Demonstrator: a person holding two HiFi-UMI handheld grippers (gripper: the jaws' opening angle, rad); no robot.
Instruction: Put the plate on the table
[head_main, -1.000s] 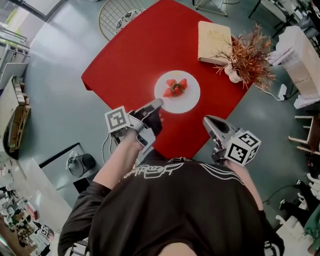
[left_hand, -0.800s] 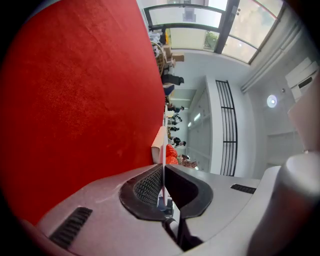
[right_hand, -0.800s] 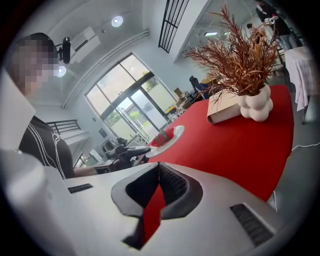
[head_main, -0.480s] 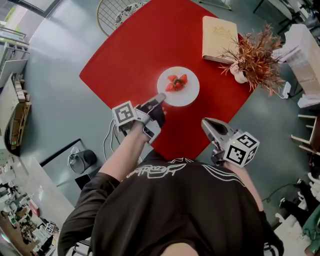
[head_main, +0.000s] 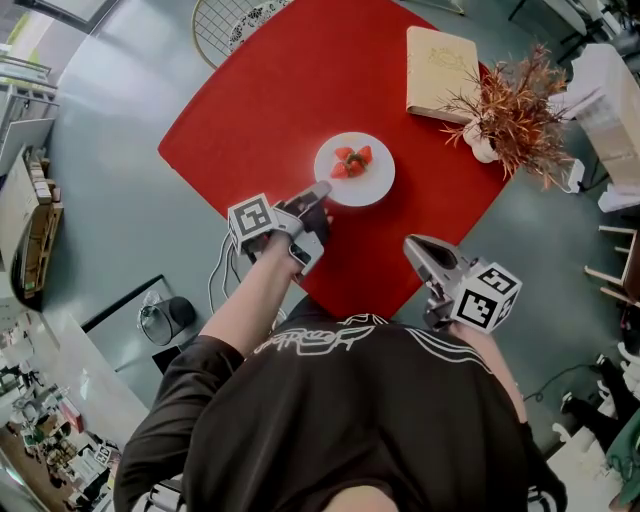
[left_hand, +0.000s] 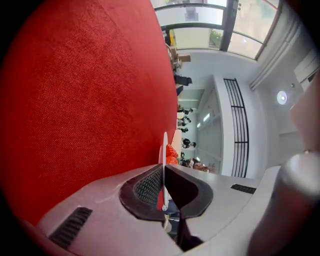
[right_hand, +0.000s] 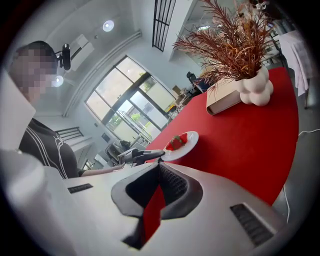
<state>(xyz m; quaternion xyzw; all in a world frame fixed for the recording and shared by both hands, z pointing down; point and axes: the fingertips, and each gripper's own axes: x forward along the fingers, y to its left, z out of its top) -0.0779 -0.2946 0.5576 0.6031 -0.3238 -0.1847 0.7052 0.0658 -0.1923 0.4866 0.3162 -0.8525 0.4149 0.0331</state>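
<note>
A white plate (head_main: 376, 180) with cut strawberries (head_main: 350, 160) sits low over the red table (head_main: 280, 90), near its front corner. I cannot tell whether it touches the cloth. My left gripper (head_main: 320, 190) is shut on the plate's near rim. In the left gripper view the rim (left_hand: 164, 150) shows as a thin white edge between the pads of my left gripper (left_hand: 164, 170). My right gripper (head_main: 412, 243) hangs off the table's front right edge, shut and empty. The right gripper view shows the plate (right_hand: 189, 144) ahead of my right gripper (right_hand: 159, 164).
A tan book (head_main: 440, 62) lies at the table's far right. Beside it stands a white vase (head_main: 480, 145) of dried red-brown plants (head_main: 510, 105). A wire chair (head_main: 225, 20) stands beyond the far left edge. Grey floor surrounds the table.
My left gripper keeps its hold on the plate's rim, and hand and plate have edged slightly farther over the table. The right gripper has barely moved.
</note>
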